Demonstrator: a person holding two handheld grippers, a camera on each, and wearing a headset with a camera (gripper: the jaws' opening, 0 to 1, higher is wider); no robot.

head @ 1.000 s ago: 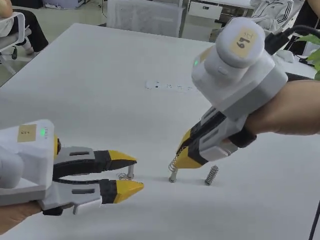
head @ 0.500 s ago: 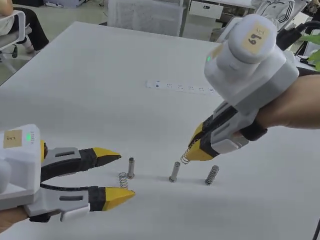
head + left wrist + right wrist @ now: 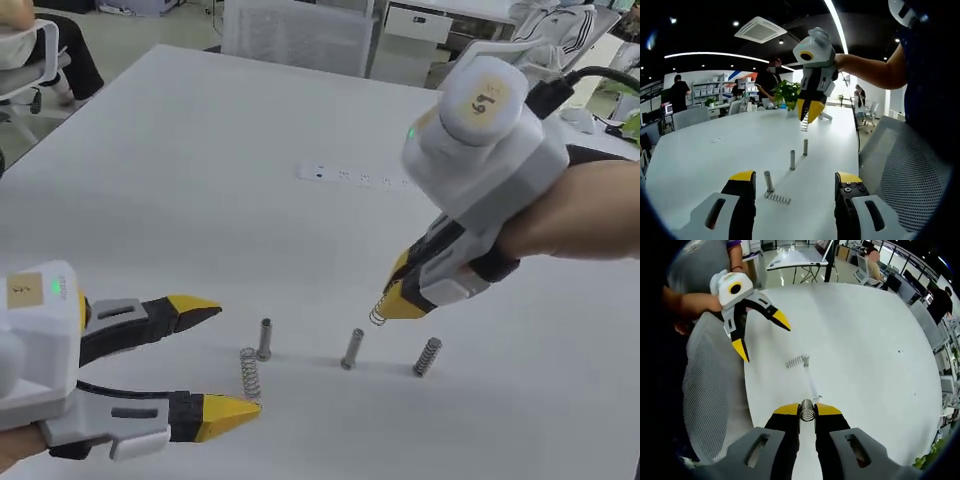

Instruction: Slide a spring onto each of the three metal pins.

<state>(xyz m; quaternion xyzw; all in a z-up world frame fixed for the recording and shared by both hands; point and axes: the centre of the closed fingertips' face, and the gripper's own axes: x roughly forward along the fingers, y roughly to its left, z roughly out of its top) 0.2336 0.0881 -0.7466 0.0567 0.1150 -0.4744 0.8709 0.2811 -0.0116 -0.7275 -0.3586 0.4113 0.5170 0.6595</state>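
Yellow-tipped black left tongs (image 3: 235, 355) and right tongs (image 3: 397, 302), silver springs (image 3: 250, 372), grey pins (image 3: 264, 338), white table (image 3: 180, 150).

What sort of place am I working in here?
Probably an open-plan office: a big white table, a mesh chair at its far edge, a ceiling air-conditioner, and people standing in the background.

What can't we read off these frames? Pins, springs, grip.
- held spring: in the head view the right gripper covers its upper end with its jaws, so grip depth is unclear.
- middle pin: a faint blur in the right gripper view, foot behind the held spring.
- loose spring and left pin: touching or apart, too small to tell.
- fitted spring: fully seated or not, too small in the head view.
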